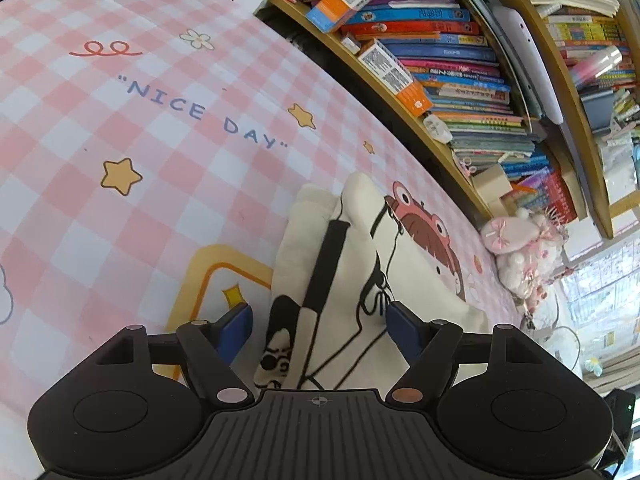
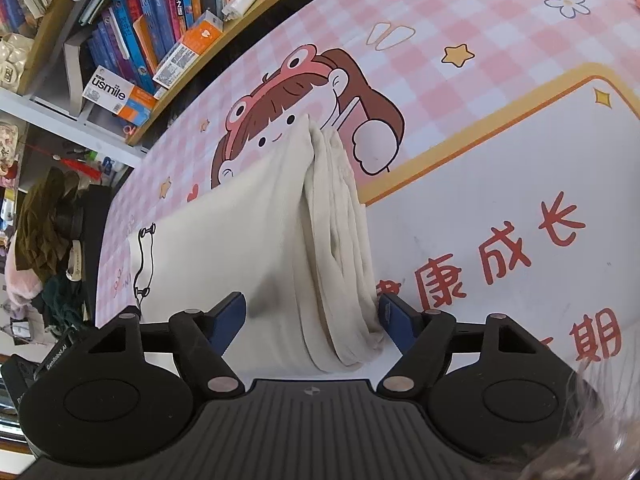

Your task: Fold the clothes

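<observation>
Blue-padded fingers (image 2: 245, 312) of the right gripper (image 2: 312, 316) spread apart, straddling the folded cream garment (image 2: 280, 216) without pressing it; stacked fold edges just beside the right-hand pad. Left gripper (image 1: 318, 320) likewise spread wide, nothing clamped, the same garment lying between and beyond its pads, black print showing. Garment flat on the pink checked tabletop (image 1: 120, 120), near the edge that runs along the bookshelf (image 1: 460, 80). Long axis running straight away from the right gripper, so probably equally reachable from both ends
</observation>
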`<move>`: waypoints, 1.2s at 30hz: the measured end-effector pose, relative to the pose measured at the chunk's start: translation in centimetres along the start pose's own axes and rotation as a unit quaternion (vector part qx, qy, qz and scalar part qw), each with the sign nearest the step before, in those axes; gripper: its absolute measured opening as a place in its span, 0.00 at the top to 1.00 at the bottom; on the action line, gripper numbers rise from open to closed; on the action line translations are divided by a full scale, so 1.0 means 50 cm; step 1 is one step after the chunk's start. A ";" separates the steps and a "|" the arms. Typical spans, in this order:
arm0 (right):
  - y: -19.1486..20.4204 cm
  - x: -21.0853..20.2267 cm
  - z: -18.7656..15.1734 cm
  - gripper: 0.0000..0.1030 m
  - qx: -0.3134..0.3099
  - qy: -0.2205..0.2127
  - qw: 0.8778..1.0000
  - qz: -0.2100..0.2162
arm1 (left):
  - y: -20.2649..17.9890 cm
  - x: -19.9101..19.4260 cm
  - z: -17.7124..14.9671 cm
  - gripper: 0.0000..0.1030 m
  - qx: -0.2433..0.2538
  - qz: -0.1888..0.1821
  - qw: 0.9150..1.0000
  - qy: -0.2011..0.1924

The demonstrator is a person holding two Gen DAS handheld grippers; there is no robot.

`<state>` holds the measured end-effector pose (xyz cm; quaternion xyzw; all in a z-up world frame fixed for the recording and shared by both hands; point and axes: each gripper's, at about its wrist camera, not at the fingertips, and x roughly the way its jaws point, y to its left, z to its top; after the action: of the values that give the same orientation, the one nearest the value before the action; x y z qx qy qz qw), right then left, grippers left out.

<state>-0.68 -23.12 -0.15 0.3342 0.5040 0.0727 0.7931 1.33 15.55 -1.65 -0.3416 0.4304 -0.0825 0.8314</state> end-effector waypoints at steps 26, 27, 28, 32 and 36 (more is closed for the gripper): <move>0.001 -0.019 0.001 0.48 -0.047 -0.037 0.998 -0.027 | -0.013 0.003 -0.007 0.49 0.009 0.011 1.000 0.024; -0.002 -0.014 0.003 0.48 -0.043 -0.033 0.998 -0.028 | -0.009 0.004 -0.006 0.47 0.001 0.005 1.000 0.023; -0.005 -0.010 0.005 0.47 -0.040 -0.029 0.998 -0.029 | -0.005 0.004 -0.006 0.47 -0.006 -0.002 1.000 0.021; 0.003 0.003 0.010 0.46 -0.052 -0.027 0.998 -0.024 | -0.007 0.008 -0.005 0.49 -0.017 -0.009 1.000 0.017; 0.023 0.016 0.008 0.68 -0.086 -0.022 0.996 -0.021 | -0.027 0.015 -0.012 0.63 0.003 0.000 1.000 0.024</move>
<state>0.31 -22.09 0.06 0.2554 0.4854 0.0916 0.8311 1.53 13.91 -1.49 -0.3371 0.4498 -0.0920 0.8219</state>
